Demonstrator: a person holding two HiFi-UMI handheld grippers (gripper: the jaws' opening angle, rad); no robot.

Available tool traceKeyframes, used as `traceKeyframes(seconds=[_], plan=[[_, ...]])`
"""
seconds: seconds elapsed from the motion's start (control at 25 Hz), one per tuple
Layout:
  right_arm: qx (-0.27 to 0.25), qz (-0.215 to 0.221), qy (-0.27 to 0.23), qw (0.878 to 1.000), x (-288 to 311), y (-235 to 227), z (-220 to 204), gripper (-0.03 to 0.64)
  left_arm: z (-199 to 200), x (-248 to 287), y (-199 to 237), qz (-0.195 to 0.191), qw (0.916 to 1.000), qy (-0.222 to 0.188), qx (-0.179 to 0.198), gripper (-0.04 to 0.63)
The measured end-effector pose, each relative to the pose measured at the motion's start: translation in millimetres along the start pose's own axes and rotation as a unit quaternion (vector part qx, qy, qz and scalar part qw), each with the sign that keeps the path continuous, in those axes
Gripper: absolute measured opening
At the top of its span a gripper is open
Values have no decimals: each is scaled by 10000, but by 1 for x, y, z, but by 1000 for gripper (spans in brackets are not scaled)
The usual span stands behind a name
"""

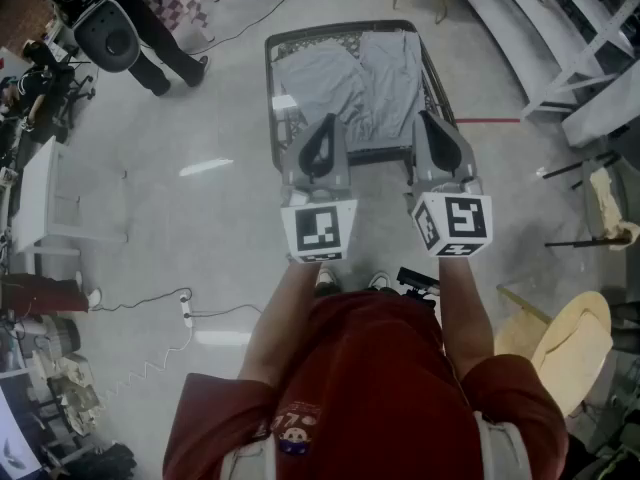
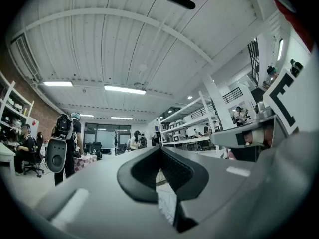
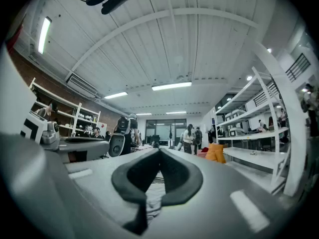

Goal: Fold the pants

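Grey pants (image 1: 345, 78) lie spread on a small dark-framed table (image 1: 270, 88) in the head view, with some creases. My left gripper (image 1: 327, 121) hovers over the table's near edge, jaws shut with nothing in them. My right gripper (image 1: 426, 118) is held beside it at the same height, also shut and empty. In the left gripper view the left gripper (image 2: 160, 151) points a little upward at the room, and a strip of the pants (image 2: 167, 203) shows below the pads. The right gripper (image 3: 159, 153) looks level, with the pants (image 3: 152, 195) showing under it.
A person in dark clothes (image 1: 150, 28) stands on the floor at far left. A white table (image 1: 40, 198) is at the left, white shelving (image 1: 560, 28) at the right. A wooden chair (image 1: 570, 338) sits near right, and a cable with a power strip (image 1: 185, 308) lies on the floor.
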State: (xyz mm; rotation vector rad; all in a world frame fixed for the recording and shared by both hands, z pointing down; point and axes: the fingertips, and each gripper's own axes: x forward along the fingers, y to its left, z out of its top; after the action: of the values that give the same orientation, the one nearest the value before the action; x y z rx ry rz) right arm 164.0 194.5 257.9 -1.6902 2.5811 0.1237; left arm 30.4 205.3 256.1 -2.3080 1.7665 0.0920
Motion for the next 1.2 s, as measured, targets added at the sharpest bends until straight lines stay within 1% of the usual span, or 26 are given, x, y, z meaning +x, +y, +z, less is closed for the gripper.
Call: traceKeyframes(seconds=[0.2, 0.4, 0.56, 0.76, 0.96, 1.08, 1.2], plan=[[37, -10, 66, 10000, -16, -3, -4, 2, 2, -9, -14, -4, 10000, 67, 3, 3], [89, 53, 113, 9999, -25, -9, -8, 2, 4, -13, -26, 78, 9999, 144, 36, 3], [149, 122, 0, 9998, -34, -14, -8, 2, 4, -21, -34, 214, 9995, 211, 70, 3], [308, 365, 43, 9989, -40, -15, -18, 2, 2, -32, -40, 459, 9983, 333, 144, 3], [423, 562, 124, 9974, -31, -4, -33, 2, -7, -40, -27, 687, 9968, 378, 173, 3], [392, 700, 111, 9967, -23, 9, -32, 2, -12, -44, -11, 843, 9951, 473, 190, 3], [355, 767, 124, 9964, -12, 23, -32, 2, -12, -48, 8, 950, 9944, 421, 202, 3]])
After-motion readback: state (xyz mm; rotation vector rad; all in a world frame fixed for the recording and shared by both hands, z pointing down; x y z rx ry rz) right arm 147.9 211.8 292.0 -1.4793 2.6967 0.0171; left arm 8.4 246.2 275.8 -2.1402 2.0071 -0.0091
